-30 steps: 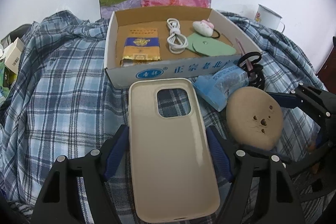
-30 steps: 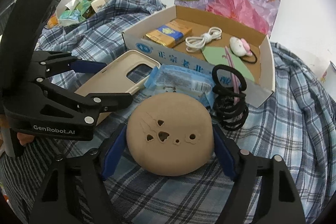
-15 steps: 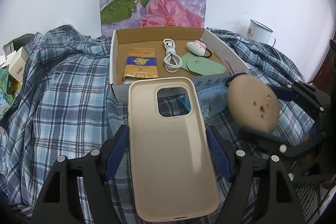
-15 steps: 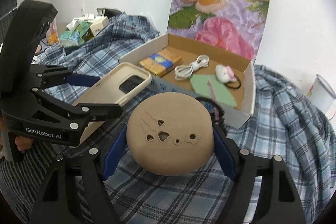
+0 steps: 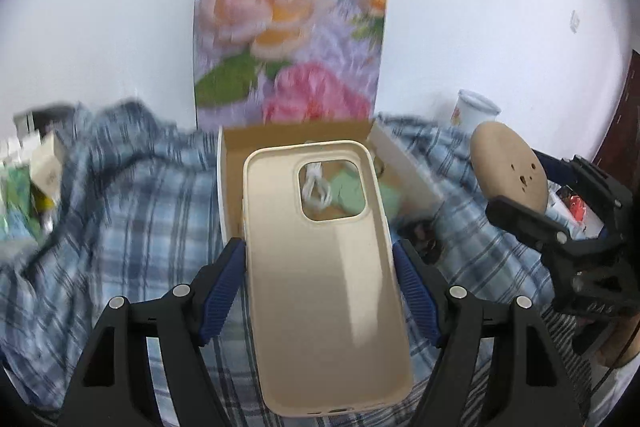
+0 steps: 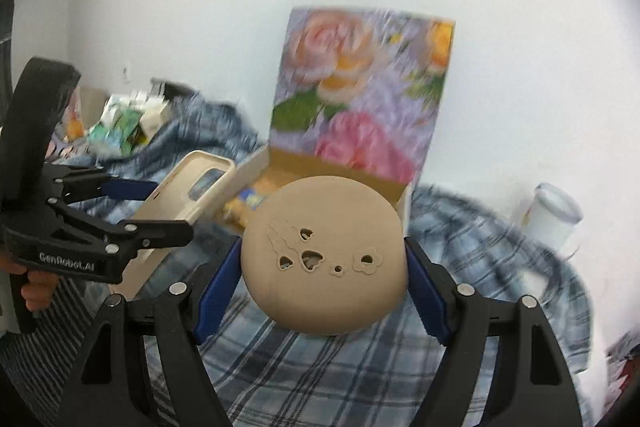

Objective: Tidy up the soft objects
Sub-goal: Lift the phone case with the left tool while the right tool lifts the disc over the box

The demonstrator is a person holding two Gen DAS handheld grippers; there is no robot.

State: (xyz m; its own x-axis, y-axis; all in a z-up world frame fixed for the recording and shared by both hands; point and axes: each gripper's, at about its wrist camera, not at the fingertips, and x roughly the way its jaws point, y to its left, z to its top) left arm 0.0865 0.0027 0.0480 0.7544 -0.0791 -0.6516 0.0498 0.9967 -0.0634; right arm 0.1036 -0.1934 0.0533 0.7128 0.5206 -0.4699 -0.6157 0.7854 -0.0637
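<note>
My left gripper (image 5: 320,291) is shut on a cream phone case (image 5: 324,267), its blue pads pressing both long edges, and holds it in the air in front of the cardboard box (image 5: 404,163). Through the case's camera hole show a white cable (image 5: 316,189) and a green piece (image 5: 350,189) inside the box. My right gripper (image 6: 324,283) is shut on a round tan pad (image 6: 324,259) with small cut-out holes, also lifted above the plaid cloth. In the right wrist view the left gripper (image 6: 160,205) with the phone case (image 6: 188,193) hangs at the left.
A blue plaid cloth (image 5: 120,211) covers the surface. Behind the box stands a floral panel (image 5: 292,47) against a white wall. A white enamel mug (image 6: 554,217) sits at the right, small cartons (image 6: 128,125) at the far left. A hand (image 6: 34,287) grips the left handle.
Both grippers rose from the cloth with their objects and tilted up. The box now lies behind the case, and the blue packet and black hair tie dropped out of sight.
</note>
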